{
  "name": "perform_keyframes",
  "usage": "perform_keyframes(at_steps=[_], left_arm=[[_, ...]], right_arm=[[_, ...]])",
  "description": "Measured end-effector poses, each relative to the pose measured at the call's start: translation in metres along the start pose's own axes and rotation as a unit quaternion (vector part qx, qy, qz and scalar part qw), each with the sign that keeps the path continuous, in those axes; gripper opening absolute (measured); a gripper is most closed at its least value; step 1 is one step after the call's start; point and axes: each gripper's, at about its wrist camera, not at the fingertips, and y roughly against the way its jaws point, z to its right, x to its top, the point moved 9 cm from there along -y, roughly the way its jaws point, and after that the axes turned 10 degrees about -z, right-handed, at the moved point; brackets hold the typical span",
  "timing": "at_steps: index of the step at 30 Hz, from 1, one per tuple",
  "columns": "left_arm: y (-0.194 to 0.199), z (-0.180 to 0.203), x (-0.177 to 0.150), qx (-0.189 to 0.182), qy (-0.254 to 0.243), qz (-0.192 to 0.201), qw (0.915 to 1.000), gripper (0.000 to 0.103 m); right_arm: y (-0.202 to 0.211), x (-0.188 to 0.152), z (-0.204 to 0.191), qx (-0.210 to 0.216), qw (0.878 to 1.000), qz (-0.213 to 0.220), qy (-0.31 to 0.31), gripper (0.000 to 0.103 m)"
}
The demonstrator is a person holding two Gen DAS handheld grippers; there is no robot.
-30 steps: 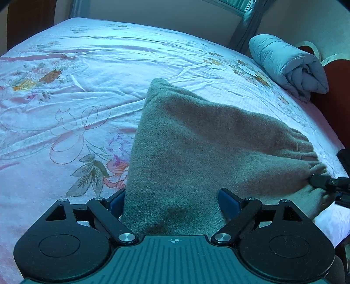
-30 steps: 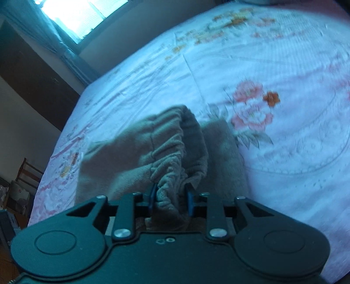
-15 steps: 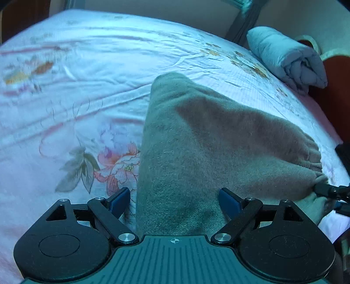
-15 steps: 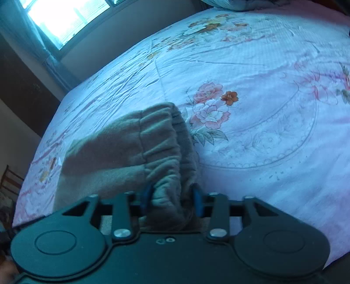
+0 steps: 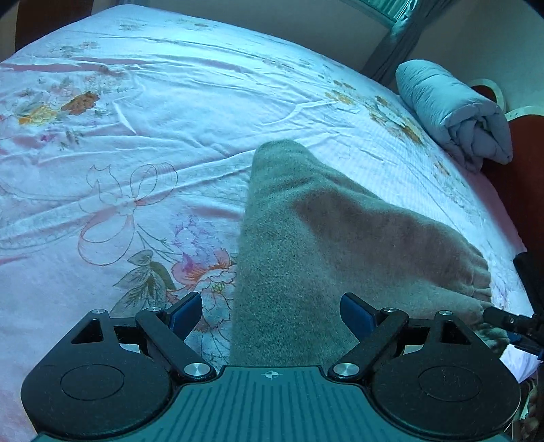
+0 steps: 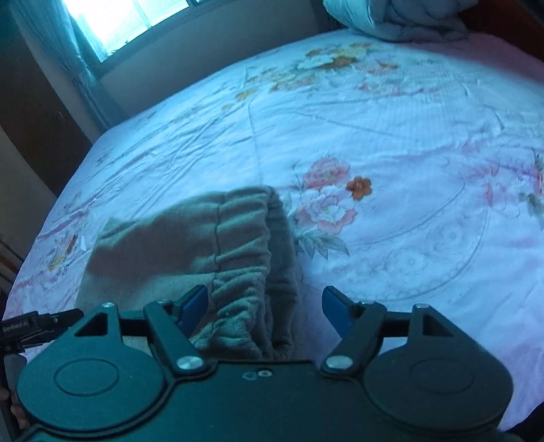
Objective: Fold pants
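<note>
Grey-green fleece pants (image 5: 326, 238) lie folded on the flowered bed sheet (image 5: 136, 136). In the left wrist view my left gripper (image 5: 272, 314) stands open over the near end of the fold; its pads do not press the cloth. The gathered elastic waistband (image 6: 241, 272) shows in the right wrist view. My right gripper (image 6: 263, 306) has its jaws opening, with the waistband lying loose between them, close to the left pad. The right gripper's tip (image 5: 510, 323) shows at the right edge of the left view, and the left gripper's tip (image 6: 37, 328) at the left edge of the right view.
A rolled blue-grey quilt (image 5: 452, 108) lies at the head of the bed against a reddish-brown headboard (image 5: 523, 176). A bright window with a curtain (image 6: 125, 20) is beyond the far side. Wide bare sheet (image 6: 408, 136) spreads around the pants.
The right gripper's jaws have spread apart and let go of the waistband, which has settled lower on the bed. The left gripper has stayed open over the fold.
</note>
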Motion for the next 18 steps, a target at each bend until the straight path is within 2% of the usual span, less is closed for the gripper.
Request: perform_keyframes(at_steps=[7, 11, 14, 18], left_arm=[[-0.021, 0.004, 0.007, 0.002, -0.003, -0.020, 0.9998, 0.088], [-0.028, 0.009, 0.011, 0.012, -0.020, -0.025, 0.9994, 0.088], [-0.032, 0.013, 0.016, 0.019, -0.035, -0.026, 0.9988, 0.090], [-0.038, 0.016, 0.019, 0.022, -0.041, -0.030, 0.9985, 0.096]], right_arm=[[-0.016, 0.012, 0.008, 0.017, 0.999, -0.025, -0.023, 0.071], [-0.026, 0.018, 0.016, 0.034, 0.998, -0.035, -0.049, 0.071], [-0.033, 0.020, 0.016, 0.061, 0.995, -0.047, -0.062, 0.072], [-0.045, 0.021, 0.021, 0.076, 0.992, -0.062, -0.078, 0.074]])
